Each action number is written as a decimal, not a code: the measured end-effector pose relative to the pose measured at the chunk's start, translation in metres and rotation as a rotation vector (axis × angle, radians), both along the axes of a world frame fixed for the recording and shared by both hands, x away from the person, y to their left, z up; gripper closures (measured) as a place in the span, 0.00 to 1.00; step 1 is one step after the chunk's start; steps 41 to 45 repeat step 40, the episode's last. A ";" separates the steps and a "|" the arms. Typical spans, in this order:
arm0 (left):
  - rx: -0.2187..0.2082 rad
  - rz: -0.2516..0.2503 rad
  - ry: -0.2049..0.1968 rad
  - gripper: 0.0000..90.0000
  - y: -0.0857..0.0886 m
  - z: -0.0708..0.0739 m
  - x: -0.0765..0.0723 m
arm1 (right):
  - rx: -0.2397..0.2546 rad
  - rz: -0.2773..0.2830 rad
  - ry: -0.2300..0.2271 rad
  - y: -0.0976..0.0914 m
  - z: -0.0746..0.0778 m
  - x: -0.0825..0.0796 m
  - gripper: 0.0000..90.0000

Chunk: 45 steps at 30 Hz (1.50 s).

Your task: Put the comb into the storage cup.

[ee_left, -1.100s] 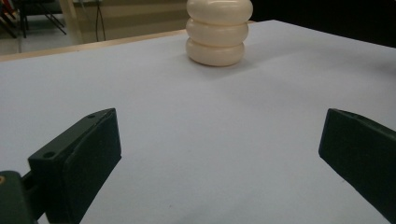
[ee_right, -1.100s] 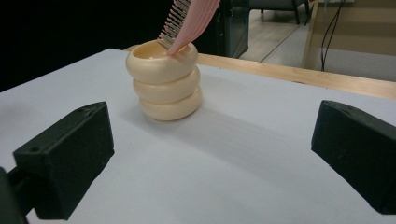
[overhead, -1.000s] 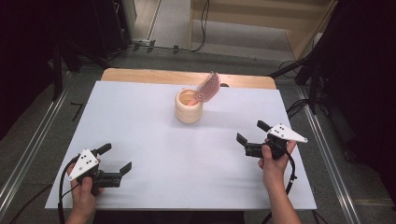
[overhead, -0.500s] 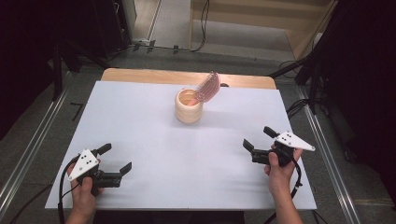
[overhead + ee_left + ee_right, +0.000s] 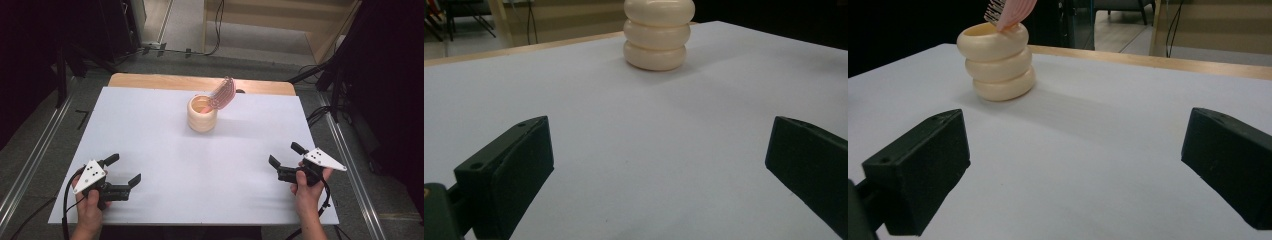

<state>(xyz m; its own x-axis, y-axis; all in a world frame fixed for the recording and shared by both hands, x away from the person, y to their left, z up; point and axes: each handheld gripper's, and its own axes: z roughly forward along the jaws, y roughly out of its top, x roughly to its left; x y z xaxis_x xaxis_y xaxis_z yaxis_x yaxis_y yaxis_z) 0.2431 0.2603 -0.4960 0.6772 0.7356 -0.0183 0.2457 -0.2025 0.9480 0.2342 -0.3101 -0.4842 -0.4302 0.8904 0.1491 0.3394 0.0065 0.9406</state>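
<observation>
Both tongs sit wide and empty near the front edge of the tabletop [image 5: 150, 115]: my left tongs [image 5: 124, 172] toward the front-left corner, my right tongs [image 5: 284, 160] toward the front-right. I judge them parked there so either can start an approach, since each points at the cream ribbed cup [image 5: 202, 114], which stands well apart from both, just short of the middle of the back edge. A pink comb [image 5: 223, 93] leans out of the cup toward the back-right, propped by the rim. In the left gripper view the cup's [image 5: 657, 35] mouth is cut off at the top, and in the right gripper view the comb's [image 5: 1013, 11] upper part is cropped. How deep it sits inside I cannot tell.
</observation>
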 end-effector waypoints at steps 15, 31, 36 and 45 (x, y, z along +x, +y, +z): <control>0.000 0.001 0.000 0.00 0.000 0.000 0.000 | -0.013 -0.031 0.012 -0.017 -0.013 -0.013 0.00; 0.002 -0.002 -0.001 0.00 0.000 0.000 0.000 | -0.016 -0.046 0.020 -0.032 -0.026 -0.026 0.00; 0.001 -0.002 0.000 0.00 0.000 0.000 0.000 | -0.015 -0.045 0.012 -0.033 -0.029 -0.028 0.00; 0.000 -0.003 0.000 0.00 -0.001 0.000 0.001 | -0.031 -0.038 0.016 -0.031 -0.031 -0.026 0.00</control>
